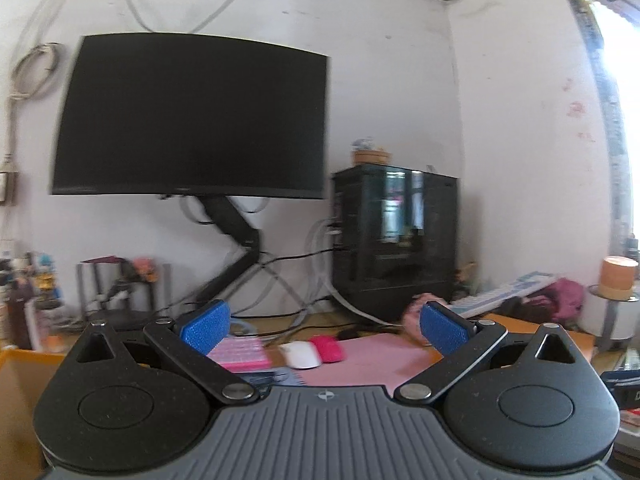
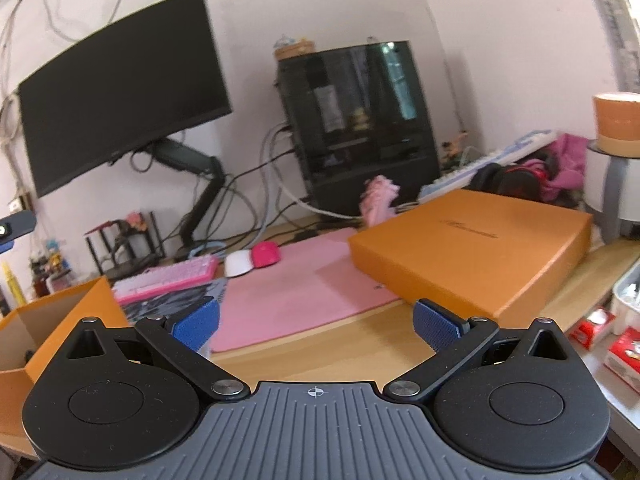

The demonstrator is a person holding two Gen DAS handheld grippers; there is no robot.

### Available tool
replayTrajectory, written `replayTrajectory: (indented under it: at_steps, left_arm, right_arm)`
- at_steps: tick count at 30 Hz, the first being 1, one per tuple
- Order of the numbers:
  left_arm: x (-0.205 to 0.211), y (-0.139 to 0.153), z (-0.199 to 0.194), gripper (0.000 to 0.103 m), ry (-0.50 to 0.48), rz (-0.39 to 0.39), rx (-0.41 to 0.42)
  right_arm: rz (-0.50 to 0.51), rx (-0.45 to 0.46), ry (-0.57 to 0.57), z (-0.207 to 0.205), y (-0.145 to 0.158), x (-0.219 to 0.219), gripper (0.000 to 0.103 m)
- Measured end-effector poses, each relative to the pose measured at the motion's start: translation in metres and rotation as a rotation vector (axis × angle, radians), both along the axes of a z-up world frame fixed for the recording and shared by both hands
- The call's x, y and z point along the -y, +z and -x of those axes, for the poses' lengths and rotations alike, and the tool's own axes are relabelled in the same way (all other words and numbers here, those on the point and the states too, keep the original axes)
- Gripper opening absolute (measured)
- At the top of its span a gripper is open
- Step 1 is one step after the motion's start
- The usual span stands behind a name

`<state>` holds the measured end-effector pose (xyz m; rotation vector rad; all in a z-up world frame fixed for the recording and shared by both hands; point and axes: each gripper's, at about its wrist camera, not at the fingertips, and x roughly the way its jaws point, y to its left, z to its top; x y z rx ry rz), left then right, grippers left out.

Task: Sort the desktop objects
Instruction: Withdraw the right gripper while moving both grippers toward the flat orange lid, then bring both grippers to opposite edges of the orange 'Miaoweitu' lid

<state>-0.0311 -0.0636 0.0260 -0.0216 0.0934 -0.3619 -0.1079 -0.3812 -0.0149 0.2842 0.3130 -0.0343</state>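
Note:
My left gripper [image 1: 322, 326] is open and empty, held above the desk and facing the monitor. My right gripper [image 2: 316, 322] is open and empty over the front edge of the pink desk mat [image 2: 304, 292]. On the mat's far side lie a white mouse [image 2: 238, 263] and a magenta mouse [image 2: 266, 254], with a pink keyboard [image 2: 168, 278] to their left. They also show in the left wrist view: white mouse [image 1: 301, 354], magenta mouse [image 1: 329, 347], keyboard [image 1: 240, 353]. A pink fuzzy object [image 2: 378, 200] stands behind the mat.
A closed orange box [image 2: 472, 244] lies on the mat's right. An open orange box [image 2: 52, 320] stands at the left. A black monitor [image 2: 120, 92] on an arm, a black PC case [image 2: 356, 124], cables, a white keyboard [image 2: 492, 160] and small red packs [image 2: 624, 352] surround the desk.

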Motion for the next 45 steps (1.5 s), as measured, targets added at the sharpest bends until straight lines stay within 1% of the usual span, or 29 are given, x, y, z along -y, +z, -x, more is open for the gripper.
replayTrajectory:
  at_steps: [3, 6, 10, 13, 19, 25, 33, 37, 41, 45]
  left_arm:
    - [0.022, 0.001, -0.009, 0.103, -0.053, 0.0, -0.016]
    - [0.043, 0.001, -0.018, 0.103, -0.083, -0.016, -0.013]
    - [0.068, 0.0, -0.03, 0.103, -0.118, -0.037, -0.029]
    - [0.084, -0.001, -0.038, 0.103, -0.141, -0.046, -0.04]
    - [0.112, -0.002, -0.068, 0.103, -0.16, -0.068, -0.077]
    - [0.141, -0.005, -0.102, 0.103, -0.211, -0.117, -0.139]
    - [0.186, -0.01, -0.139, 0.103, -0.298, -0.2, -0.136]
    - [0.205, -0.018, -0.161, 0.103, -0.337, -0.217, -0.158]
    - [0.225, -0.03, -0.184, 0.103, -0.369, -0.259, -0.176]
    - [0.237, -0.047, -0.208, 0.103, -0.437, -0.273, -0.189]
  right_arm:
    - [-0.021, 0.003, -0.035, 0.004, -0.005, 0.017, 0.103]
    - [-0.037, 0.002, -0.068, 0.009, -0.009, 0.033, 0.103]
    - [-0.057, -0.008, -0.106, 0.011, -0.018, 0.053, 0.103]
    - [-0.076, -0.014, -0.128, 0.012, -0.024, 0.067, 0.103]
    - [-0.113, -0.027, -0.167, 0.012, -0.037, 0.09, 0.103]
    - [-0.147, -0.044, -0.202, 0.011, -0.048, 0.111, 0.103]
    - [-0.17, -0.053, -0.233, 0.009, -0.053, 0.132, 0.103]
    - [-0.182, -0.061, -0.255, 0.008, -0.053, 0.141, 0.103]
    - [-0.198, -0.077, -0.27, 0.005, -0.057, 0.148, 0.103]
    - [-0.218, -0.093, -0.281, -0.002, -0.062, 0.153, 0.103]
